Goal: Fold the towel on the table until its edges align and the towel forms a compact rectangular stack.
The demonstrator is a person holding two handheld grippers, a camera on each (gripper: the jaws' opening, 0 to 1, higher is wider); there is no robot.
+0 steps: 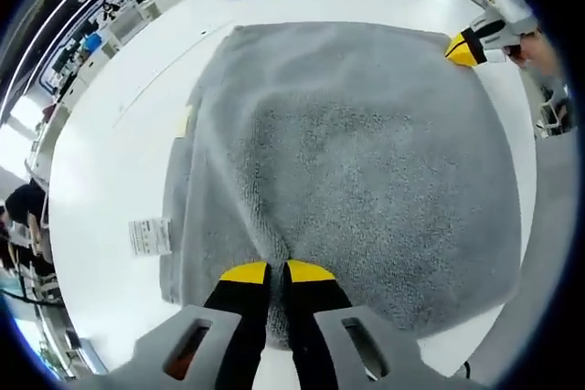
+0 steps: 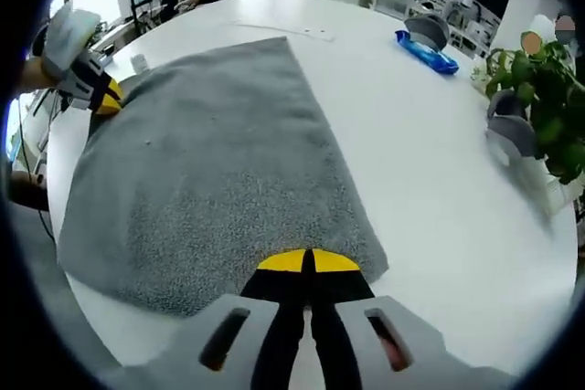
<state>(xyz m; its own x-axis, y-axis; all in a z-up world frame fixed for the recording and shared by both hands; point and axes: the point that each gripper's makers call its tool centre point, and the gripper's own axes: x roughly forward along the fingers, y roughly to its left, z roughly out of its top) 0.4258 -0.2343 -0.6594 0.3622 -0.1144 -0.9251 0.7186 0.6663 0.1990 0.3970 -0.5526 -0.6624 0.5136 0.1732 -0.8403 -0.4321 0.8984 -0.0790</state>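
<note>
With both hand-held grippers clamped on the grey towel's near edge, you've more folds left.

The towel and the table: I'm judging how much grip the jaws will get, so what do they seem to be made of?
The towel looks like grey terry cloth, soft and matte: its surface is nubby with short loops, and it puckers where the left gripper pinches its edge. The table looks like a hard, smooth white top, perhaps laminate, with a faint sheen; the exact material cannot be told.
</note>
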